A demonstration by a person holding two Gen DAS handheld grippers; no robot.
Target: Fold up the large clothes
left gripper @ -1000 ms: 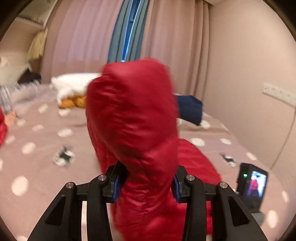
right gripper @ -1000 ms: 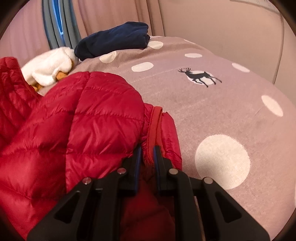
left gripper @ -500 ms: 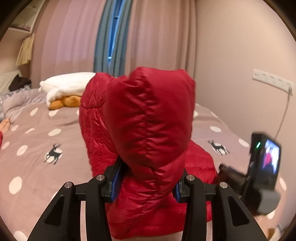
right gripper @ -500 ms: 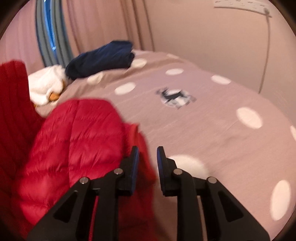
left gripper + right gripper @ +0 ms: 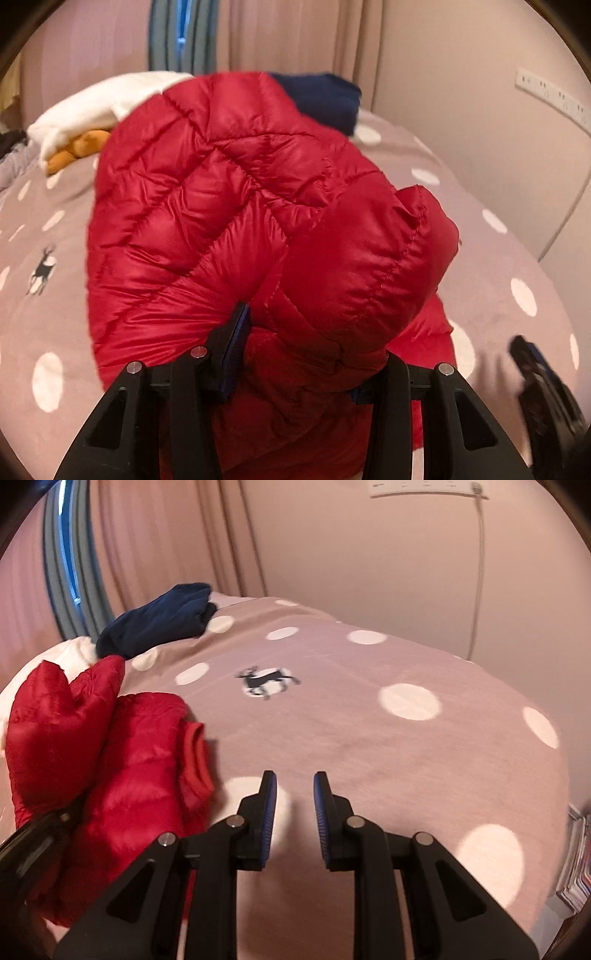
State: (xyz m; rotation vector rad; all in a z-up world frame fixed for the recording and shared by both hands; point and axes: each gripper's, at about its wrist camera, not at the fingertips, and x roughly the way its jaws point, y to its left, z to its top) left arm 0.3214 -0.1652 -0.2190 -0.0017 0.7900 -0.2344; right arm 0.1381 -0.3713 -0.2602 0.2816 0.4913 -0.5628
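Observation:
A red quilted down jacket (image 5: pixel 221 206) fills the left wrist view, bunched up over the bed. My left gripper (image 5: pixel 310 332) is shut on a thick fold of it; the right finger is partly buried in the fabric. In the right wrist view the same jacket (image 5: pixel 140 746) lies heaped at the left on the bedspread (image 5: pixel 369 738), with the left gripper (image 5: pixel 37 842) at its lower edge. My right gripper (image 5: pixel 294 775) stands open with nothing between its blue pads, to the right of the jacket and over bare bedspread. It shows blurred at the right edge of the left view (image 5: pixel 543 387).
A folded navy garment (image 5: pixel 162 616) lies at the far end of the bed near the curtains. A white pillow (image 5: pixel 85 107) and an orange soft toy (image 5: pixel 77 147) sit at the far left. A wall socket strip (image 5: pixel 424 489) with a cable hangs on the right wall. Books (image 5: pixel 576 867) stand beyond the bed's right edge.
My right gripper let go of the jacket's edge, opened and drew off to the right. My left gripper carried its red bundle lower, tipping it toward the bed.

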